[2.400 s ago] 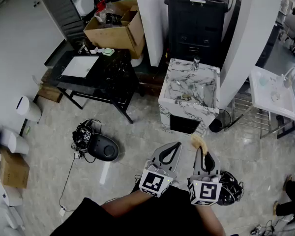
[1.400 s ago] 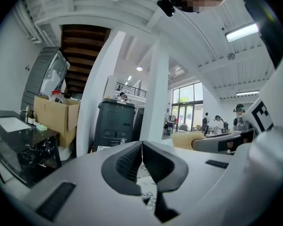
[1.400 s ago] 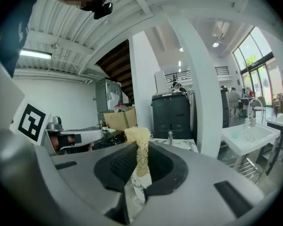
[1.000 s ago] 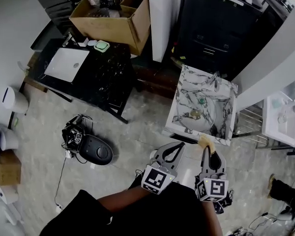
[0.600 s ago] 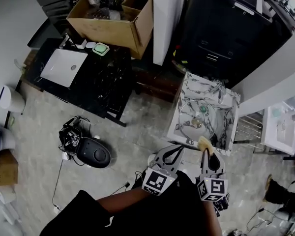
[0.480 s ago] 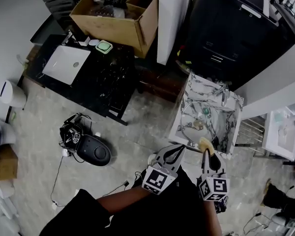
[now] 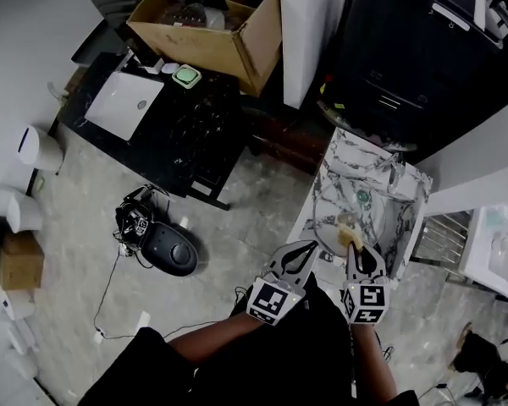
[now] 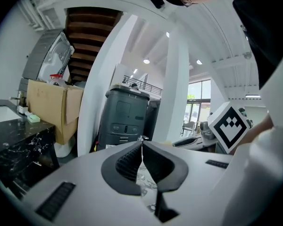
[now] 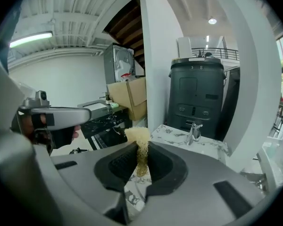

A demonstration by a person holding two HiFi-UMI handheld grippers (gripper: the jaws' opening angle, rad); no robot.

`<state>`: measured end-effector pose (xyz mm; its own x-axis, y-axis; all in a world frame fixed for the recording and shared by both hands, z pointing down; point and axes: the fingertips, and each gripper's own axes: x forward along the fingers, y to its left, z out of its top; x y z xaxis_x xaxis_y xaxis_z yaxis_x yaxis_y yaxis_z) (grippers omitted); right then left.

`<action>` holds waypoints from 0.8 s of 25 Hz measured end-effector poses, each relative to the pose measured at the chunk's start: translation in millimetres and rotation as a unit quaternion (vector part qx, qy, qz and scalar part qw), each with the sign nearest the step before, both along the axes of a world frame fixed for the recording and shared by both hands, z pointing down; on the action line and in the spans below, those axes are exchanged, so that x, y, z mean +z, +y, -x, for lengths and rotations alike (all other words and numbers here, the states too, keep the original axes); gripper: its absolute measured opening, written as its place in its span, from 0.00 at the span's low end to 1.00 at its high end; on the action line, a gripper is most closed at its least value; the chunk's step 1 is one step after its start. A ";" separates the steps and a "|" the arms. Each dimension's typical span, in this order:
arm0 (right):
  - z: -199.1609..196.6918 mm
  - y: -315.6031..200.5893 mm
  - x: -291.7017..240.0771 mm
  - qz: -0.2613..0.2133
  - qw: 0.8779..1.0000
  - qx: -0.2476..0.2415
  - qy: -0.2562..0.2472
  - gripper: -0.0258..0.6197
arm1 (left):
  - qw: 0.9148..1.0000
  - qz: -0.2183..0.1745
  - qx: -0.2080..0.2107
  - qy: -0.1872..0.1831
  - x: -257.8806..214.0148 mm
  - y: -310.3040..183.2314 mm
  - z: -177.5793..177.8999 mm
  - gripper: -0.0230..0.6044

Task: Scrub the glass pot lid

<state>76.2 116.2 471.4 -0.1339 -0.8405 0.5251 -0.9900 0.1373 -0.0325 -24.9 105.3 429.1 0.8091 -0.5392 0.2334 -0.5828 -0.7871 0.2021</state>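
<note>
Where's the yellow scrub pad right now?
The scrub pad is clamped in the right tongs; in the head view it sits at lower right, over the near edge of the marble sink.

The left tool (image 7: 308,248) points forward, just short of the near edge of the marble sink (image 7: 340,156), jaws closed tip to tip with nothing between them. The right tool (image 7: 353,250) is just beside it, tips over that same edge, jaws clamped on a yellow scrub pad (image 7: 348,236). The left forearm (image 7: 210,345) extends forward.
</note>
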 end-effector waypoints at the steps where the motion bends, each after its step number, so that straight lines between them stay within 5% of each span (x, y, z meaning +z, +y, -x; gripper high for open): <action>1: -3.1 -5.6 6.1 0.002 1.000 -0.010 -0.002 0.13 | 1.000 0.004 -0.007 -0.004 5.1 -3.7 -3.2 0.06; 11: -36.9 -44.2 80.5 0.059 0.994 -0.094 -0.018 0.13 | 0.996 0.028 -0.075 -0.044 51.4 -32.1 -38.2 0.06; 20: -15.9 -70.9 161.4 0.128 0.968 -0.213 -0.030 0.13 | 0.986 0.055 -0.143 -0.065 75.8 -49.6 -36.9 0.06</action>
